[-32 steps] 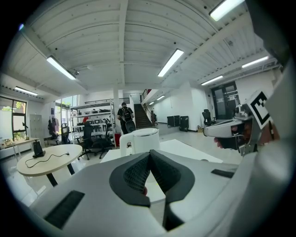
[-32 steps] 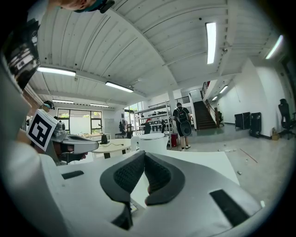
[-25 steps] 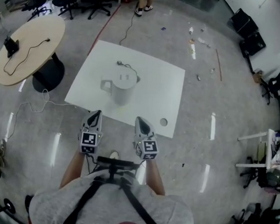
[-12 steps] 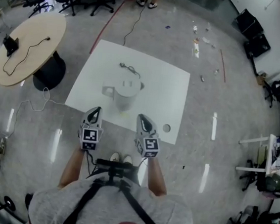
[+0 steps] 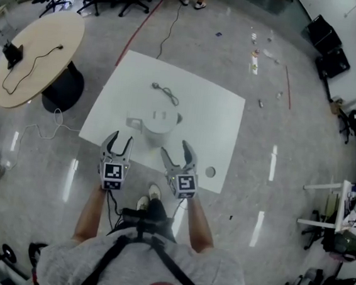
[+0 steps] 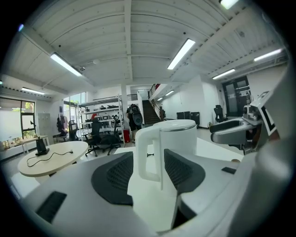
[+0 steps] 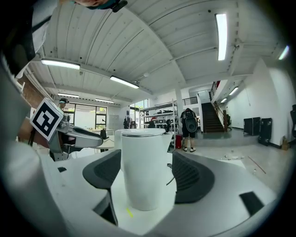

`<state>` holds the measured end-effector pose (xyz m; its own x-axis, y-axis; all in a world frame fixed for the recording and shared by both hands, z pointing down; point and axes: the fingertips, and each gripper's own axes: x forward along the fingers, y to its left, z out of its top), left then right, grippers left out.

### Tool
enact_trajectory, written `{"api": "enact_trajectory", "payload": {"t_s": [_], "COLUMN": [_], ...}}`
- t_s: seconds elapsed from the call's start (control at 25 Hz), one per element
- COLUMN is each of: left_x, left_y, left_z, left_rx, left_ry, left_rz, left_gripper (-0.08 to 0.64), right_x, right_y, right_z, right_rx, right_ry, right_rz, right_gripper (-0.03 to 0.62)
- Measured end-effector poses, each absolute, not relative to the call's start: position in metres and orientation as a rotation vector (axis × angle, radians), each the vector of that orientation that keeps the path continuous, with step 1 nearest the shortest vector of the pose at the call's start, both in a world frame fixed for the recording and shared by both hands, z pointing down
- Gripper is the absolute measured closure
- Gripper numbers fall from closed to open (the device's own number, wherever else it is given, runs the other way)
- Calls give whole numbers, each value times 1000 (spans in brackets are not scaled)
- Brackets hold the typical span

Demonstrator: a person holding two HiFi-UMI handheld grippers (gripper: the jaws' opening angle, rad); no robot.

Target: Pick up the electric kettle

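The jaws of my left gripper point(image 5: 120, 141) and right gripper point(image 5: 176, 150) have just been opening and now stand apart, gripping nothing, so I judge a grasp comes next. The electric kettle point(image 5: 158, 121) stands upright on the white table point(image 5: 216, 111), just ahead. A second ago both pairs were together and I stood farther back.

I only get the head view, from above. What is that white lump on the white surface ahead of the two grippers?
Observer: An electric kettle, upright with its lid shut, as the right gripper view shows.
Visitor: Has it a handle?
Observer: Yes. In the left gripper view the handle lines up with the gap of the left gripper, whose jaws have just been opening, with nothing between them.
Visitor: And the right gripper?
Observer: Its own view centres the kettle's body ahead of its jaws, which have just been opening too, empty.
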<state>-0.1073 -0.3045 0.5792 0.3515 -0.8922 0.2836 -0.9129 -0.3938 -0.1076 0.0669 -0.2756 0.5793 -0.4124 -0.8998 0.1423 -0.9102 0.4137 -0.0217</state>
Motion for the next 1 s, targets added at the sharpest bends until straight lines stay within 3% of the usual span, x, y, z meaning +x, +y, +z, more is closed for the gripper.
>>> {"api": "enact_trajectory", "payload": {"t_s": [0.28, 0.44, 1.0], "left_x": [-105, -105, -104], "left_y": [-331, -342, -367], "left_z": [597, 608, 617], "left_rx": [2485, 2453, 2537], "left_ry": [-1732, -1751, -1721], "left_rz": [488, 499, 494], "left_gripper": [235, 221, 213], "right_x": [56, 52, 40], "right_y": [-293, -304, -321], "right_z": [599, 605, 605], "right_rx": [1485, 1437, 1294], "right_ry": [-2590, -2608, -2685], "right_rz": [145, 126, 60], "right_gripper": [162, 125, 112]}}
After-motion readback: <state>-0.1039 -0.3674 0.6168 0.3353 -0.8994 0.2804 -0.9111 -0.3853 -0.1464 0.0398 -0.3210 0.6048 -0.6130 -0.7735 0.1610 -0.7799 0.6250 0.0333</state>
